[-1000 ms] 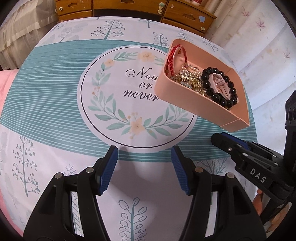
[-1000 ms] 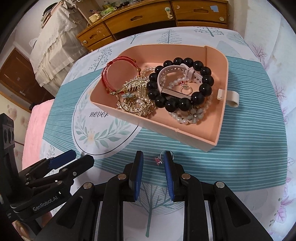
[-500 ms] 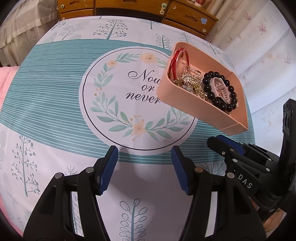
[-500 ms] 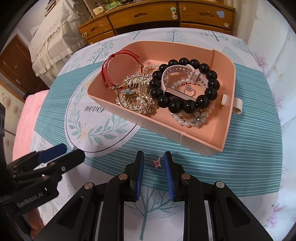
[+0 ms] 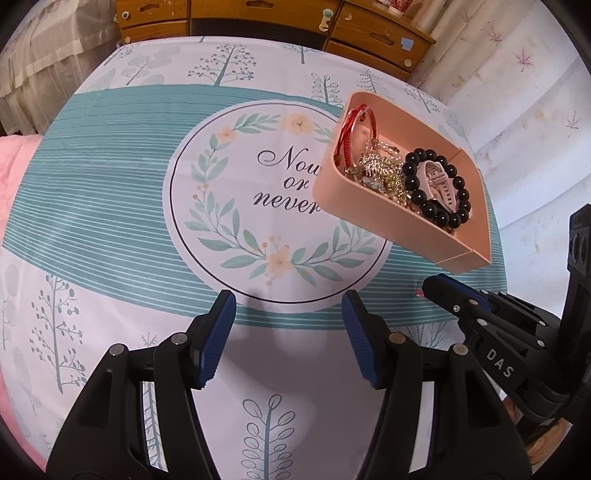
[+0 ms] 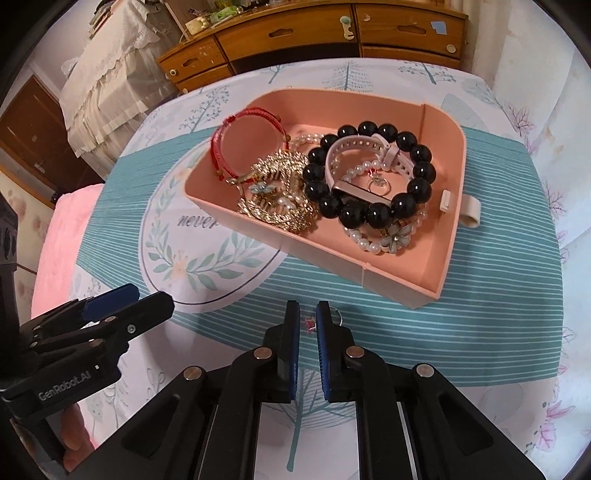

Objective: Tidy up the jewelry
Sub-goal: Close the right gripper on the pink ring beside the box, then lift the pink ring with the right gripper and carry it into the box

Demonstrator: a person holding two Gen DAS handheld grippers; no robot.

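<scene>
A pink tray [image 6: 325, 258] [image 5: 373, 218] on the table holds a red cord bracelet [image 6: 225, 147], a gold brooch [image 6: 280, 188], a black bead bracelet [image 6: 369, 214], a pink watch [image 6: 351, 184] and pearl pieces. A small ring with a pink stone [image 6: 309, 325] lies on the cloth in front of the tray, between the fingers of my right gripper [image 6: 308, 314], which are nearly shut around it. The ring's loop [image 6: 336, 315] shows past the right finger. My left gripper [image 5: 288, 321] is open and empty over the cloth, left of the tray. The right gripper's tip shows in the left wrist view [image 5: 439, 286].
The table carries a teal-striped cloth [image 5: 110, 184] with a wreath print. A wooden dresser [image 6: 332, 33] stands behind the table. A lace-covered piece of furniture [image 6: 107, 74] is at the back left. A pink bedcover [image 6: 62, 236] lies left of the table.
My right gripper's fingers have closed in around the small ring, narrowing the gap. The left gripper has barely moved and stays open.
</scene>
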